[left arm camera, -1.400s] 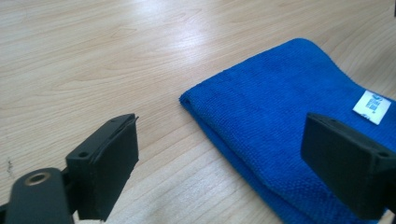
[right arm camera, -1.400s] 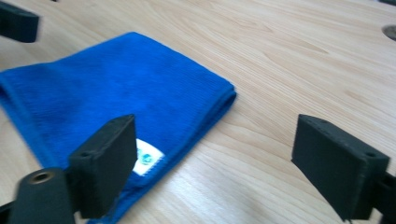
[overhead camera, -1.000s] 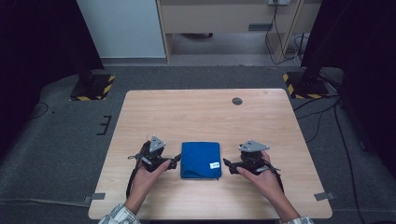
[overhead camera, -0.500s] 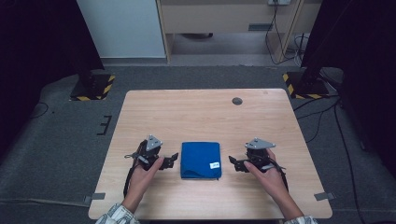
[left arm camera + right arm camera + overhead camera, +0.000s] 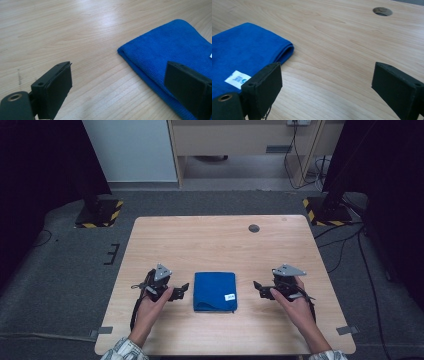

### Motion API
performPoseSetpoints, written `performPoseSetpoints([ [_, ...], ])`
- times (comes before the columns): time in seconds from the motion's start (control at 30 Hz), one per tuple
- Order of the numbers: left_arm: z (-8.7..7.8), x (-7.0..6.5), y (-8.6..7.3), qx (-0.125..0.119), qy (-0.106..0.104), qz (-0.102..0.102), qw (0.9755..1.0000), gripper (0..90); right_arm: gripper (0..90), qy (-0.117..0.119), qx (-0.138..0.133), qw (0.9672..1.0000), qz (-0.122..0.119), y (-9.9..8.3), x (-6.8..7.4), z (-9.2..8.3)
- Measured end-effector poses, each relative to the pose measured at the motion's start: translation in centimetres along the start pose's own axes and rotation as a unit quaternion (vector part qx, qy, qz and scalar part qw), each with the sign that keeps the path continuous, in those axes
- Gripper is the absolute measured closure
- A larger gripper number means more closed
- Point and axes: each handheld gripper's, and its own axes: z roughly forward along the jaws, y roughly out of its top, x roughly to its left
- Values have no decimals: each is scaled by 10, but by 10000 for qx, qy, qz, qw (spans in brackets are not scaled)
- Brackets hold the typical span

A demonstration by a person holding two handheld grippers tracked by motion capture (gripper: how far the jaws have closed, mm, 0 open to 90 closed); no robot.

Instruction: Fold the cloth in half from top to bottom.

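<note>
2 grippers are held wide open and empty beside the folded blue cloth (image 5: 215,291). The left gripper (image 5: 176,291) is set just off the cloth's left edge, nearer than the right gripper (image 5: 260,287) off its right edge, so the left is judged better placed.

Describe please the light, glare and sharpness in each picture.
High view: table lit, surroundings dark, slightly soft. Left gripper view: white glare on the wood beyond the blue cloth; near jaws slightly soft. Right gripper view: even light, cloth label blurred.

Fuzzy blue cloth (image 5: 215,291), smooth wood table (image 5: 210,240)
</note>
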Motion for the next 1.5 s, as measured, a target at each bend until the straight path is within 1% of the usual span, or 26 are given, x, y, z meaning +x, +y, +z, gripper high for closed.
performPoseSetpoints([
  [0.07,0,3,-1,30,30,0,10000,73,93,-62,8,10000,30,-1,-5,-2],
  [0.13,0,7,-3,53,43,-60,10000,74,92,-114,23,9999,75,-2,-9,-4],
  [0.2,-1,10,-4,76,71,-48,9999,73,93,-165,16,9998,116,-3,-15,-6],
  [0.23,-1,12,-4,94,84,-47,9999,73,95,-227,-2,9997,134,-4,-18,-6],
  [0.33,-2,16,-5,175,46,-24,9998,73,94,-336,4,9992,233,-5,-26,-9],
  [0.4,-3,18,-6,194,36,-24,9998,72,93,-389,42,9990,229,-7,-31,-10],
  [0.53,-3,22,-3,192,39,-36,9998,70,92,-491,60,9981,356,-9,-40,-12],
  [0.63,-1,24,-2,244,25,3,9997,70,92,-559,88,9975,422,-10,-47,-11],
  [0.7,1,28,0,247,41,-35,9997,70,94,-603,88,9970,470,-10,-51,-10],
  [0.8,5,35,4,295,73,-44,9995,70,94,-636,75,9959,632,-7,-60,-6],
  [0.87,10,41,7,361,99,-45,9993,70,94,-673,70,9953,691,-5,-65,-3],
  [1.0,19,54,10,516,307,-65,9982,70,95,-661,129,9936,908,0,-79,5],
  [1.07,24,58,11,600,404,-39,9974,70,99,-693,184,9931,929,2,-83,10],
  [1.13,31,62,12,720,411,-2,9966,70,123,-741,253,9923,962,3,-86,16],
  [1.17,32,62,12,738,415,11,9964,70,137,-739,311,9920,979,3,-88,20],
  [1.2,35,62,11,758,439,23,9962,70,144,-748,346,9917,988,3,-89,22],
  [1.23,37,62,10,808,432,42,9958,70,145,-748,377,9911,1035,3,-89,25],
  [1.3,42,60,8,889,392,97,9952,69,142,-756,440,9909,1025,3,-88,30],
  [1.33,44,60,7,910,341,61,9952,69,140,-745,470,9909,1018,3,-88,33],
  [1.37,45,60,6,909,334,49,9953,68,140,-746,473,9906,1048,3,-87,35],
  [1.47,47,61,5,900,353,7,9953,66,132,-740,545,9906,1015,3,-86,38],
  [1.5,48,62,5,871,324,-80,9956,66,129,-769,555,9905,991,3,-86,39],
])
